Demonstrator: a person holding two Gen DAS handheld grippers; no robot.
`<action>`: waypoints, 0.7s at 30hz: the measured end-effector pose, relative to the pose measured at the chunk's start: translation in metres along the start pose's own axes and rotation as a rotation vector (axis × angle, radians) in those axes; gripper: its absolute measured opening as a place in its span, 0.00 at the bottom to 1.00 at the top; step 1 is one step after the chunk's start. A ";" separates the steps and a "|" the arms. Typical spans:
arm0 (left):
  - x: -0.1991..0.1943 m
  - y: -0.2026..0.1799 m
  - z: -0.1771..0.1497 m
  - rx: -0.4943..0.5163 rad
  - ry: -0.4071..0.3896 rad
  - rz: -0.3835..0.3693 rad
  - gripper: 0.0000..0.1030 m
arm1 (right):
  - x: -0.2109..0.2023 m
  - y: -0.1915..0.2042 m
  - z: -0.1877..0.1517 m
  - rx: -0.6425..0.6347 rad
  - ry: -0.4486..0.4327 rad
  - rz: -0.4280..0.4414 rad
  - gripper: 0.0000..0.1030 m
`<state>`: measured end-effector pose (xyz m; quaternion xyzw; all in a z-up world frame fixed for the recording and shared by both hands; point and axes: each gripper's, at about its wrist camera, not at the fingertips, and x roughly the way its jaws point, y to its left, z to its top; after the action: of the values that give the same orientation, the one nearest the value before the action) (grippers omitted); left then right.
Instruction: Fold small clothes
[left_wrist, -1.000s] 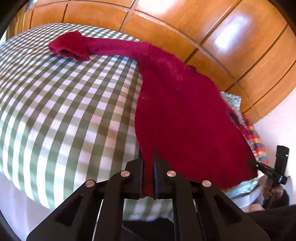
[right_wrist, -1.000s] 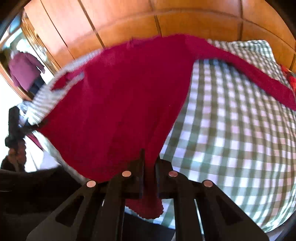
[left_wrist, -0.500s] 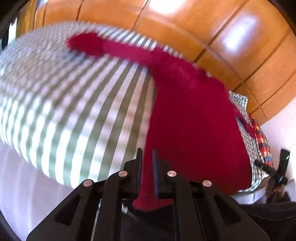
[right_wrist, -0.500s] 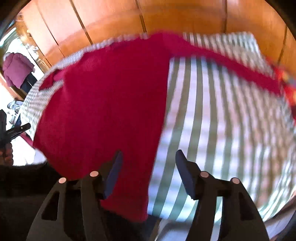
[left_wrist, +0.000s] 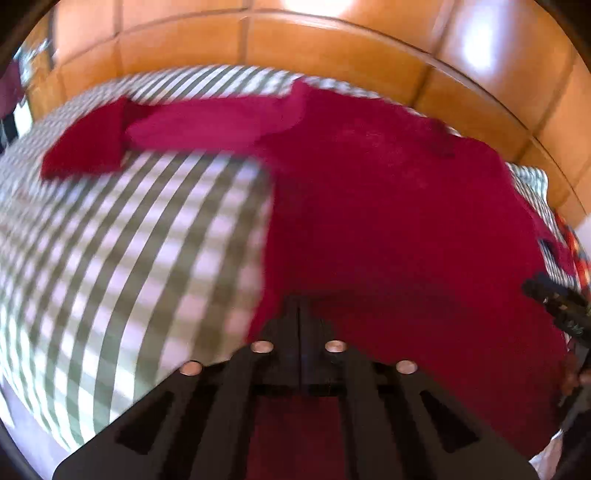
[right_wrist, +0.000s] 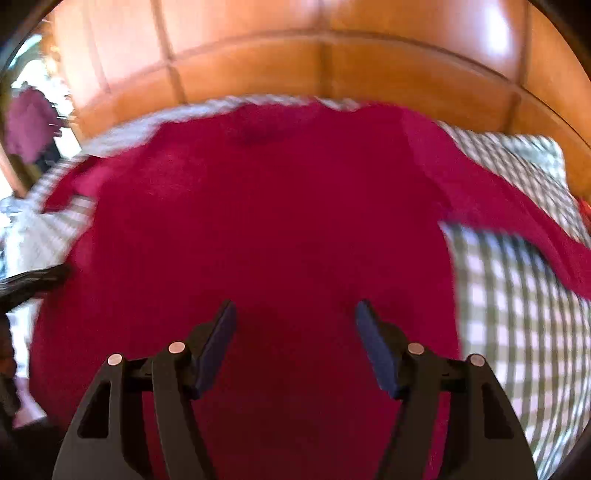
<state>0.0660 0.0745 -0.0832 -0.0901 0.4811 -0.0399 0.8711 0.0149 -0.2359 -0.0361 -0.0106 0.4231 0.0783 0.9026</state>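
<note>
Dark red knitted sweater (left_wrist: 388, 229) lies spread flat on a bed covered with a green-and-white checked sheet (left_wrist: 129, 240); glossy orange-brown wooden panelling (left_wrist: 332, 48) runs behind the bed's far edge.

Left gripper (left_wrist: 300, 314): jaws pressed together, nothing visible between the tips. They sit over the sweater's near hem, at its left corner; red fabric shows ahead of them, to their right, and below the black finger arms. Whether the tips touch the cloth cannot be told (frame is blurred). One long sleeve (left_wrist: 177, 125) stretches away ahead and to the left of the jaws, ending in a darker folded cuff on the checks.

Right gripper (right_wrist: 295, 325): jaws spread wide, dark blue pads (right_wrist: 218, 343) facing each other, gripping nothing. Sweater body (right_wrist: 266, 221) fills the view ahead of and beneath them. The other sleeve (right_wrist: 498, 206) runs off ahead and to the right across the checked sheet (right_wrist: 517, 295).

The other gripper shows as a black shape at the side edge of each view.
</note>
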 end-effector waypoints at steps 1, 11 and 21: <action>-0.003 0.010 -0.005 -0.034 -0.006 -0.027 0.01 | -0.001 -0.009 -0.007 0.019 -0.037 0.029 0.62; -0.048 0.072 -0.016 -0.178 -0.084 0.064 0.01 | 0.002 -0.012 -0.014 0.035 -0.080 0.030 0.65; -0.032 0.086 0.077 0.033 -0.197 0.363 0.68 | 0.005 -0.010 -0.015 0.027 -0.081 0.020 0.66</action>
<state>0.1124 0.1729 -0.0337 0.0089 0.4014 0.1188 0.9081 0.0079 -0.2462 -0.0503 0.0088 0.3873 0.0822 0.9182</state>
